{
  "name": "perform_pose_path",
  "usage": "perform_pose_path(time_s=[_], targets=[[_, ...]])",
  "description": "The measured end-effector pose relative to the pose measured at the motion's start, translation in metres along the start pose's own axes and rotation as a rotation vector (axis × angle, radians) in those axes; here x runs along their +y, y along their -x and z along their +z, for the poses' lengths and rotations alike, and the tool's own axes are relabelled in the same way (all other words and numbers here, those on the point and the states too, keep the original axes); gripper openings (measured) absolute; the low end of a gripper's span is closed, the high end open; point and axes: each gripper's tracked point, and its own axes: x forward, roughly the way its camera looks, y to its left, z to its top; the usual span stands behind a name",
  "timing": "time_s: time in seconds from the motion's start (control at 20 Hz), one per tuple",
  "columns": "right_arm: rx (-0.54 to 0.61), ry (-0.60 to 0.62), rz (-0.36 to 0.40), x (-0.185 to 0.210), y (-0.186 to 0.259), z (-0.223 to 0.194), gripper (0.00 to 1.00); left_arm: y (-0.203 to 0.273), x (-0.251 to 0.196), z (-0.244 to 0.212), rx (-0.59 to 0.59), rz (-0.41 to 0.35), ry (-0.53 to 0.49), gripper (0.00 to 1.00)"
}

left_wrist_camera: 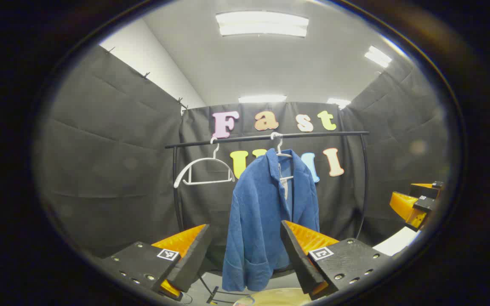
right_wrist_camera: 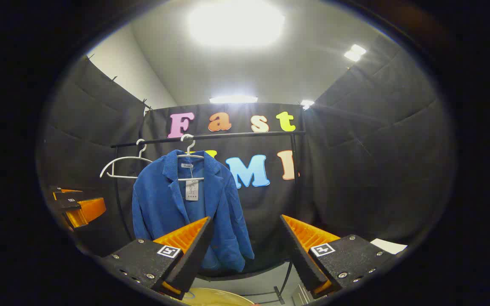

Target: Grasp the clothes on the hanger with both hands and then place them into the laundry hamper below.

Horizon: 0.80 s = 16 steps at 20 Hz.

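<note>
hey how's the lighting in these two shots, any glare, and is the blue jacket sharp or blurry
Right gripper view: the ceiling light blows out into white glare, yet the blue jacket stays sharp. Left gripper view: the ceiling panel is evenly exposed and the jacket is crisp. In both, the fisheye bows the clothes rail.

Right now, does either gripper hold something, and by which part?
Nothing is held. Both the left gripper and the right gripper are open, short of the blue jacket hanging on its hanger.
</note>
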Motion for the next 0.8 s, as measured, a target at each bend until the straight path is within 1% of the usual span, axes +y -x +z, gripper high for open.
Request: perform_pose_path(time_s=[0.1, 0.25, 0.3, 0.55, 0.6, 0.8], targets=[[0.002, 0.003, 0.004, -0.001, 0.001, -0.001, 0.95, 0.002, 0.002, 0.0, -0.003, 0.006, 0.003, 0.93], [0.006, 0.005, 0.013, 0.002, 0.004, -0.003, 0.95, 0.003, 0.007, -0.001, 0.0, 0.015, 0.007, 0.94], [0.008, 0.008, 0.018, 0.004, 0.005, -0.004, 0.95, 0.004, 0.008, -0.003, 0.001, 0.017, 0.009, 0.93], [0.011, 0.019, 0.031, 0.008, 0.005, -0.005, 0.94, 0.003, 0.01, -0.004, 0.005, 0.021, 0.005, 0.93], [0.012, 0.022, 0.032, 0.009, 0.004, -0.006, 0.94, 0.003, 0.01, -0.003, 0.003, 0.021, 0.006, 0.95], [0.013, 0.023, 0.033, 0.011, 0.003, -0.007, 0.95, 0.004, 0.012, -0.005, 0.003, 0.026, 0.007, 0.93]])
